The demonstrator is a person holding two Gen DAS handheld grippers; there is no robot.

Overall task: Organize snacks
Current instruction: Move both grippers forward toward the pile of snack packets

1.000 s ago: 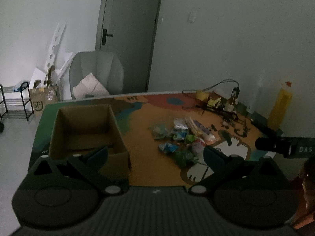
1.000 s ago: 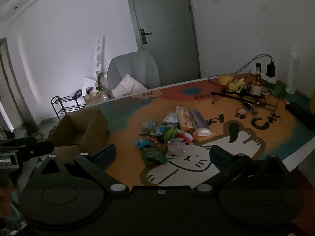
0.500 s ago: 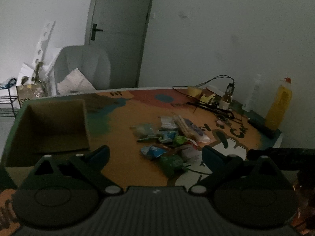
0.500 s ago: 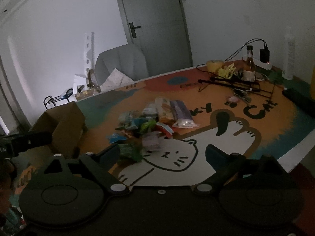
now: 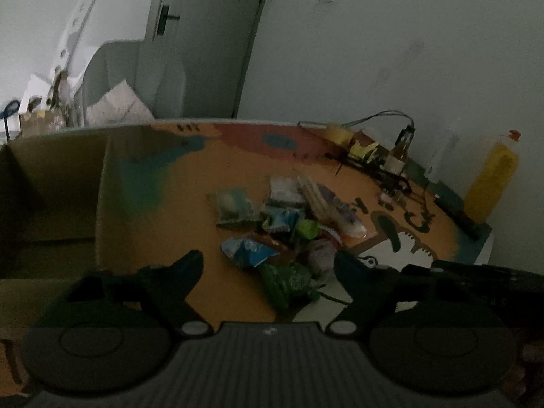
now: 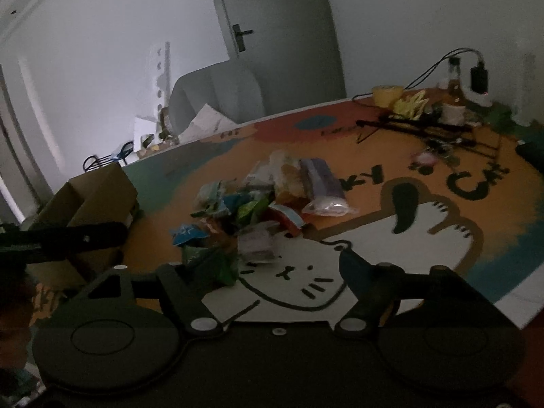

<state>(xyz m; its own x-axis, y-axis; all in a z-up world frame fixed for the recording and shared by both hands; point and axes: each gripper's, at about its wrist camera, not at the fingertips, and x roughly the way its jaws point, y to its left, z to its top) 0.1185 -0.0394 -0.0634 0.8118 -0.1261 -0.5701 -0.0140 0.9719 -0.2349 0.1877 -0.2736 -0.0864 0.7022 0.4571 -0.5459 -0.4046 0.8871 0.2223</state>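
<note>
A pile of snack packets (image 5: 289, 224) lies on the orange cat-print mat in the middle of the table; it also shows in the right wrist view (image 6: 258, 204). A green packet (image 5: 285, 282) and a blue packet (image 5: 248, 251) lie nearest. An open cardboard box (image 5: 51, 197) stands to the left; it shows in the right wrist view (image 6: 95, 197) too. My left gripper (image 5: 268, 265) is open and empty, just short of the green packet. My right gripper (image 6: 258, 265) is open and empty, above the pile's near edge.
At the back right of the table are a brown bottle (image 5: 399, 153), a yellow bottle (image 5: 491, 180), cables and a black wire rack (image 6: 425, 125). A grey chair (image 6: 217, 91) and a door stand behind the table. The table's right edge (image 6: 516, 306) is near.
Both grippers have moved forward and lower toward the snack pile. The box has slid to the left of the left wrist view. Both jaws stay open.
</note>
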